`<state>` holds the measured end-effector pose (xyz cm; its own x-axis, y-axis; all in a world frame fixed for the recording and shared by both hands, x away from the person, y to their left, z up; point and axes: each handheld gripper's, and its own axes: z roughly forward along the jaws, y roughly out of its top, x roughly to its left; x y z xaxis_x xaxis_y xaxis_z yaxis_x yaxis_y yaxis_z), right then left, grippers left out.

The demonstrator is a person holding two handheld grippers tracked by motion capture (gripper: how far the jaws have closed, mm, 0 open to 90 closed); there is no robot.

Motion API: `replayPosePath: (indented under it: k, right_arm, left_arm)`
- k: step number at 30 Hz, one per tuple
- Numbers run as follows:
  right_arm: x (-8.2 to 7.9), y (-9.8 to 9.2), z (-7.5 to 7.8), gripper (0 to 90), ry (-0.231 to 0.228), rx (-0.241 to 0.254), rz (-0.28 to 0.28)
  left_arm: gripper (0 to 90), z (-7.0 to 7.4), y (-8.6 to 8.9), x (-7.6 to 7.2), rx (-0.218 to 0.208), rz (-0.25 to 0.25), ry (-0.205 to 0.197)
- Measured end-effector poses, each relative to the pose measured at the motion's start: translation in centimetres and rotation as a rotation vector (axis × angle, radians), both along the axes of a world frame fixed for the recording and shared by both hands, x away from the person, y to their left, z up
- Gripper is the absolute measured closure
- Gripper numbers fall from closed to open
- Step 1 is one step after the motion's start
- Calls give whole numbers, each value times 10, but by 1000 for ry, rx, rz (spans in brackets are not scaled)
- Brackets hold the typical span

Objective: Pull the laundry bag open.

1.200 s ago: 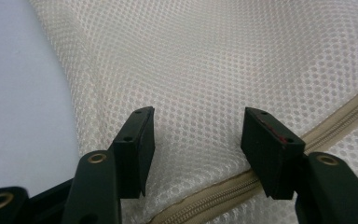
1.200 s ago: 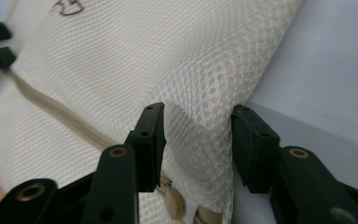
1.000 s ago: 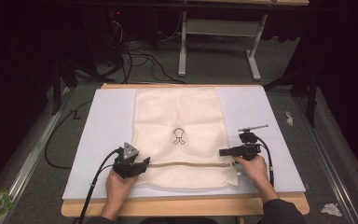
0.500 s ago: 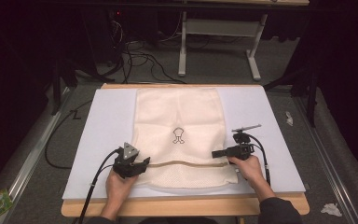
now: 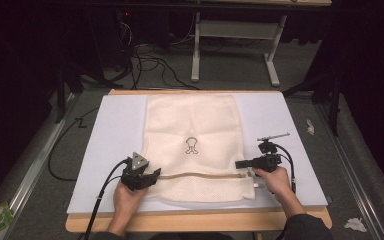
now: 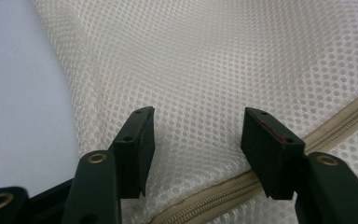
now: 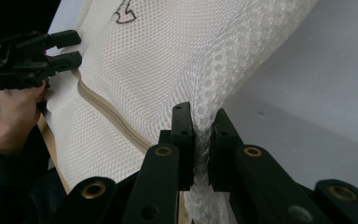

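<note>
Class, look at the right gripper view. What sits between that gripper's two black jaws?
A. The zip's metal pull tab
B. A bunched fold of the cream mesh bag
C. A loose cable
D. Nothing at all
B: the right gripper pinches a bunched fold of the mesh bag beside its zip.

No readable text; only a small dark outline emblem (image 5: 192, 145) on the mesh bag (image 5: 200, 125)

a cream mesh laundry bag (image 5: 192, 125) lies flat on a white board (image 5: 115, 125) over a wooden table (image 5: 195, 220). the left gripper (image 5: 152, 177) sits at the bag's left edge, at the end of its tan zipper (image 5: 200, 175). the right gripper (image 5: 240, 164) meets the bag's right edge just above the zipper's other end, with a small dark emblem (image 5: 192, 145) up and left of it.
</note>
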<state>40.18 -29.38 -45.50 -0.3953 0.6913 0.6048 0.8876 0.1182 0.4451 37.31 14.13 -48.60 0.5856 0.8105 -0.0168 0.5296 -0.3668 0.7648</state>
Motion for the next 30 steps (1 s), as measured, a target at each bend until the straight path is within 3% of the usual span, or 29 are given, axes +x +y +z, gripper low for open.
replayPosePath:
  k: [9, 12, 17, 19, 20, 21, 23, 26, 30]
  right_arm:
    - [-2, 2, 11, 871, -55, 21, -22]
    - [-2, 5, 25, 876, -93, 12, -23]
    - [-2, 8, 36, 881, -130, 2, -24]
    - [-3, 11, 41, 883, -151, -3, -24]
    - [-3, 12, 43, 883, -157, -4, -23]
    - [-3, 12, 43, 883, -157, -4, -23]
    - [-3, 15, 49, 883, -169, -1, -16]
    - [-3, 17, 54, 883, -181, 5, -11]
    - [-3, 20, 56, 883, -189, 5, -9]
  left_arm:
    - [449, 6, -4, 2, 26, -2, 10]
    - [434, 12, -9, 1, 32, -19, 4]
    - [432, 22, -11, -1, -12, -43, 0]
    - [432, 26, -12, -2, -32, -52, 10]
    - [432, 32, -13, -3, -65, -63, 30]
    - [432, 32, -13, -3, -65, -63, 30]
    - [426, 40, -18, -5, -111, -85, 56]
    - [420, 45, -24, -5, -131, -115, 79]
    - [412, 51, -33, -8, -131, -150, 76]
